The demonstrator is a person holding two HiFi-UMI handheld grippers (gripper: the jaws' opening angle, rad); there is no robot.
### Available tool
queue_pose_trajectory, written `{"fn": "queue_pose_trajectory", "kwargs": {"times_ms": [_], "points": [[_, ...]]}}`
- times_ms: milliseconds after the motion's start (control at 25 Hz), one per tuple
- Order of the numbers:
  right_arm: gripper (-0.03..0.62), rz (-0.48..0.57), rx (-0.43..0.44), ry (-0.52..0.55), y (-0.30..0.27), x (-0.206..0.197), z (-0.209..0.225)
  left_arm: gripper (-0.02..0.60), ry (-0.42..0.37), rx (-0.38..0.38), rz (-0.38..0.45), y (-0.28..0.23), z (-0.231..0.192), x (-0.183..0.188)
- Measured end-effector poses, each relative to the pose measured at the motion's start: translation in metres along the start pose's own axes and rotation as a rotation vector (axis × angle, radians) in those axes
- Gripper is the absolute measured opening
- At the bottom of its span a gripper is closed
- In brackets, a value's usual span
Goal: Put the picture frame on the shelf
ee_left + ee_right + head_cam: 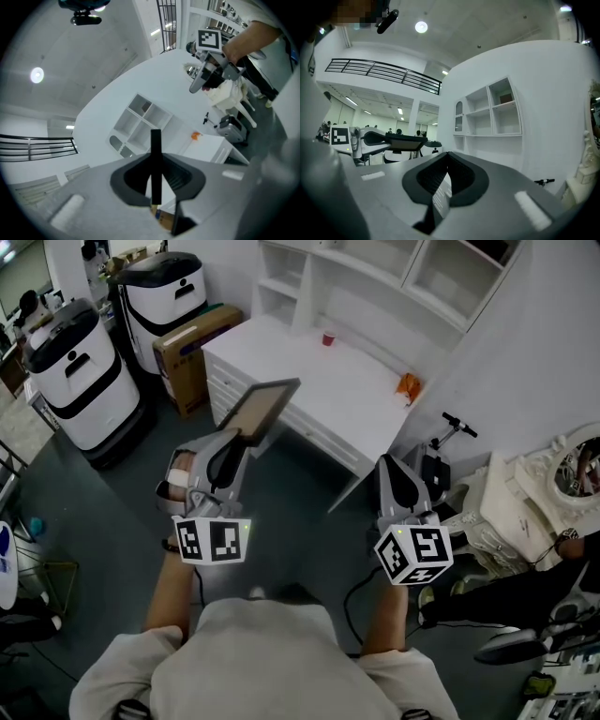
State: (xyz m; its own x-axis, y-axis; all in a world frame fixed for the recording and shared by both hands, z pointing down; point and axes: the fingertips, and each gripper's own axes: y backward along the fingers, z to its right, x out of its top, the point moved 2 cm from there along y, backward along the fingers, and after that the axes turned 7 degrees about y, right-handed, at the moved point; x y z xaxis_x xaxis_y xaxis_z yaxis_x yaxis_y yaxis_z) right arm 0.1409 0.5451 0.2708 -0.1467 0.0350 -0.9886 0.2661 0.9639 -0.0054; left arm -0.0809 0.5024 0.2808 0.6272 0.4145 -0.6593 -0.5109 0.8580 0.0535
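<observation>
Head view: left gripper [242,435] clamped dark-rimmed brown rectangular picture frame [264,407]; right gripper [386,465] was closed, empty. Carry needed steady grip, frame level, toward white wooden shelf [302,296].

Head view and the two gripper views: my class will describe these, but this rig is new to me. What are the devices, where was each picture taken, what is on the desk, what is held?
A person, not a robot, carries two handheld two-jaw grippers. The head view looks down from a camera on the person's head. Each gripper view comes from a camera riding on that gripper, looking along its jaws. The left gripper is clamped on the picture frame, a dark edge-on bar in its own view. The right gripper is shut and empty. On the white desk stand a red cup and a small orange object. Behind it rise white shelves.
</observation>
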Motion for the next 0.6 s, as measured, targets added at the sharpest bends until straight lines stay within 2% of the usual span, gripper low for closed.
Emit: {"fn": "queue_pose_trajectory", "kwargs": {"times_ms": [400,600], "points": [[0.006,-0.067,-0.008,0.049,-0.025,-0.008,-0.014,0.072,-0.003,-0.005,0.035,-0.012,-0.011,-0.008],[0.006,-0.066,0.003,0.041,-0.044,-0.008,-0.008,0.072,0.003,-0.007,0.036,-0.032,-0.015,-0.014]]}}
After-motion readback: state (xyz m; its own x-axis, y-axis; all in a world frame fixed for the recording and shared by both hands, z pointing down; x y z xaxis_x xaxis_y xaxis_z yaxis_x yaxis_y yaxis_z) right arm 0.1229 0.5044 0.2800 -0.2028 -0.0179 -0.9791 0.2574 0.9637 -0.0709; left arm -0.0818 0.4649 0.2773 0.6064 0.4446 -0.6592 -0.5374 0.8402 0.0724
